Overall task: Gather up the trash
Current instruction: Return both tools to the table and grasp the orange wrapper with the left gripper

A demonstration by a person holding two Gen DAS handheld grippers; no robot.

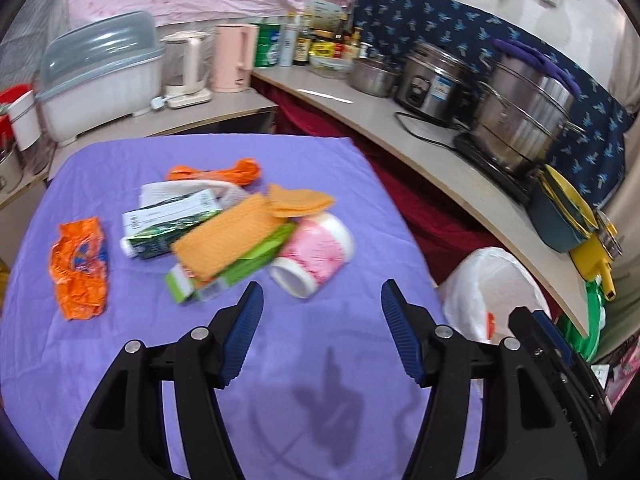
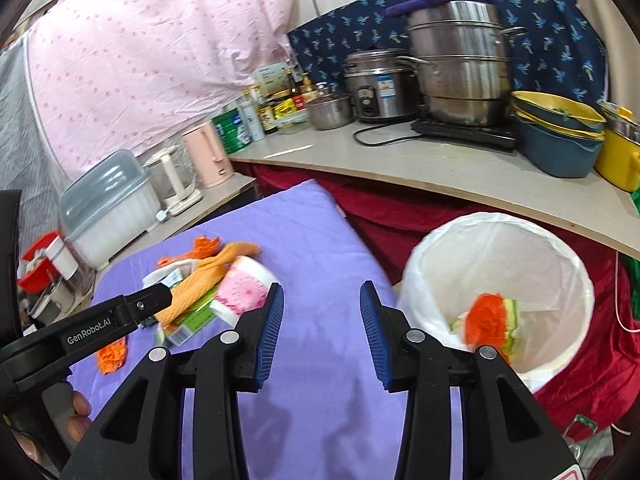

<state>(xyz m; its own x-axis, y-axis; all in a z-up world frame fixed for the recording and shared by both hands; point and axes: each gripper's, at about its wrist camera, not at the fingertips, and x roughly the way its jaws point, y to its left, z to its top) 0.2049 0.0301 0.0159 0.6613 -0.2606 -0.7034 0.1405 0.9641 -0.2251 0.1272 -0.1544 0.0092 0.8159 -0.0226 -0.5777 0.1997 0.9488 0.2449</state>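
A pile of trash lies on the purple-covered table (image 1: 340, 184): an orange wrapper (image 1: 80, 268) at the left, a dark green carton (image 1: 168, 224), an orange cloth (image 1: 224, 240), a light green box (image 1: 240, 264), a pink and white cup (image 1: 316, 252) on its side, and another orange wrapper (image 1: 224, 170) behind. My left gripper (image 1: 322, 304) is open and empty, just short of the cup. My right gripper (image 2: 322, 312) is open and empty over the table's right edge, beside the white-lined bin (image 2: 496, 248), which holds an orange wrapper (image 2: 486, 320).
A counter (image 2: 400, 160) with steel pots (image 2: 460, 68), a rice cooker, bowls and bottles runs behind and to the right. A dish box (image 1: 100, 76), two kettles and jars stand on a lower shelf to the left. Red cloth hangs under the counter.
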